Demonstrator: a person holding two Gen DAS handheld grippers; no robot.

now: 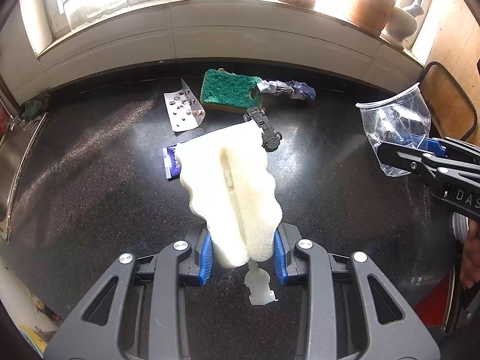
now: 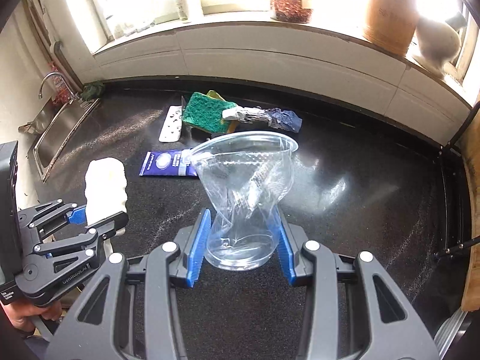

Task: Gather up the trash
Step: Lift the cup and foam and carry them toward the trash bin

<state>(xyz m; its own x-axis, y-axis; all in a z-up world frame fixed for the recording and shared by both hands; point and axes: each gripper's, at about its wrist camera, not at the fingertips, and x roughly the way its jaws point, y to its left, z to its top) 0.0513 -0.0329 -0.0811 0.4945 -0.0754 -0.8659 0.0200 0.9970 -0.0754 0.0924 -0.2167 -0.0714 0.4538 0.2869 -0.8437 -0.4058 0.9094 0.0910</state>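
Note:
My left gripper [image 1: 244, 240] is shut on a white foam sponge head [image 1: 228, 180] with a white plastic stem hanging below it, held above the black counter [image 1: 90, 195]. In the right wrist view the same foam [image 2: 105, 183] sticks up from the left gripper [image 2: 102, 214] at the left. My right gripper [image 2: 241, 219] is shut on a crushed clear plastic cup [image 2: 246, 177], its rim pointing away. That cup [image 1: 396, 123] and the right gripper [image 1: 390, 153] also show at the right edge of the left wrist view.
On the counter behind lie a green scouring sponge [image 1: 229, 91], a blister pack [image 1: 184, 109], a purple sachet [image 2: 168, 163], a crumpled wrapper [image 1: 288, 88] and a small black toy car [image 1: 264, 129]. A steel sink [image 2: 57, 132] is at the left. Jars stand on the window sill [image 2: 270, 30].

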